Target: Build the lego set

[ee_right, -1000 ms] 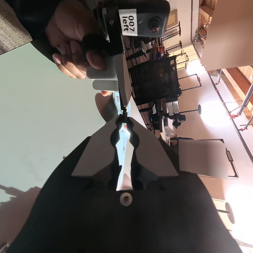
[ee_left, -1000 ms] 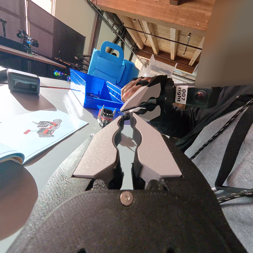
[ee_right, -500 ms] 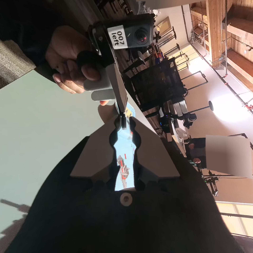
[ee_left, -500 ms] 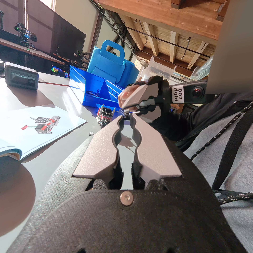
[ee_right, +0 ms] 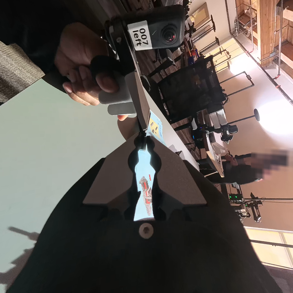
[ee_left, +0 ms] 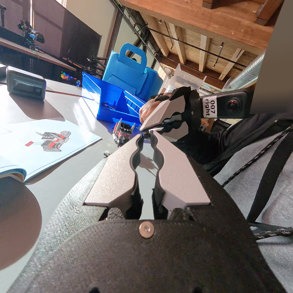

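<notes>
My left gripper (ee_left: 146, 134) and my right gripper (ee_right: 143, 139) meet tip to tip above the grey tabletop (ee_left: 66, 101). Left gripper: jaws nearly closed, a narrow gap at the tips, pinching a small dark lego piece (ee_right: 141, 136). Right gripper: jaws likewise nearly closed on a small pale lego piece (ee_right: 142, 146); the two pieces touch. In the left wrist view, the part-built lego truck (ee_left: 123, 134), black, red and grey, stands on the tabletop at 11 o'clock from my left gripper's tips. The blue parts bin (ee_left: 111, 101) lies beyond it at 11 o'clock, with a blue felt bag (ee_left: 131, 73) behind. The open instruction booklet (ee_left: 39, 145) lies at 9 o'clock. A dark box-shaped device (ee_left: 25, 85) sits at 10 o'clock, well apart.
</notes>
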{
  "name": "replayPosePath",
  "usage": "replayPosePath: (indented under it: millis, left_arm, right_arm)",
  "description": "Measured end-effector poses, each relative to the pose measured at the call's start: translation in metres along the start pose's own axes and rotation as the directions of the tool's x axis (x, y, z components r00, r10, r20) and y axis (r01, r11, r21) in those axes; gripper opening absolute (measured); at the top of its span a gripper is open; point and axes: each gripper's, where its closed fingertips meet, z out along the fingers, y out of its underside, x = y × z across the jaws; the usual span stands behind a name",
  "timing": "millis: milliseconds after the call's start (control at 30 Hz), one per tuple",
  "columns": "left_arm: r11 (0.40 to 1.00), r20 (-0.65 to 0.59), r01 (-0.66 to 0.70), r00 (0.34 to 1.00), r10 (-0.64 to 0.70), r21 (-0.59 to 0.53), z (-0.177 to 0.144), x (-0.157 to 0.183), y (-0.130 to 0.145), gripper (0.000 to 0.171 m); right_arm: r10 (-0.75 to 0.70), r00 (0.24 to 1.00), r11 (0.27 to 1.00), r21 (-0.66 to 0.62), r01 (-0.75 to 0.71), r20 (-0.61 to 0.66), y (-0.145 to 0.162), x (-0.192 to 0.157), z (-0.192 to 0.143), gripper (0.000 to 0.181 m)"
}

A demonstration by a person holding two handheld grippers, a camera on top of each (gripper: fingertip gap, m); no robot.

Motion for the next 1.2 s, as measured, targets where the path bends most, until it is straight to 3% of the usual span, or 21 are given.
replayPosePath:
  millis: [100,200,300,433,733,1200]
  left_arm:
    - [1.0,0.011,0.005,1.0,-0.005,0.008,-0.001,-0.001,-0.001,0.009]
    - [1.0,0.009,0.008,1.0,-0.008,0.015,-0.002,-0.001,-0.002,0.009]
    - [1.0,-0.003,0.016,1.0,-0.016,0.013,-0.002,0.0,-0.002,0.009]
    - [1.0,-0.009,0.016,1.0,-0.016,0.005,-0.001,0.0,0.0,0.009]
    - [0.997,-0.014,0.083,0.996,-0.083,-0.007,0.002,0.002,0.004,0.02]
    - [0.99,-0.061,0.132,0.99,-0.129,0.045,0.001,0.006,-0.003,0.008]
  right_arm:
    - [0.031,0.998,1.0,0.007,-0.031,-0.047,0.001,0.002,0.001,0.01]
    - [0.097,0.993,0.995,0.013,-0.096,-0.064,0.005,0.005,-0.004,0.035]
    - [0.128,0.99,0.991,0.036,-0.126,-0.06,0.006,0.006,-0.009,0.032]
    - [0.089,0.995,0.996,0.03,-0.087,-0.051,0.003,0.001,-0.007,0.008]
    - [0.0,0.995,1.0,0.021,0.002,-0.099,0.0,0.004,-0.006,0.008]
    - [-0.081,0.988,0.997,0.009,0.083,-0.131,-0.003,0.006,-0.005,0.008]
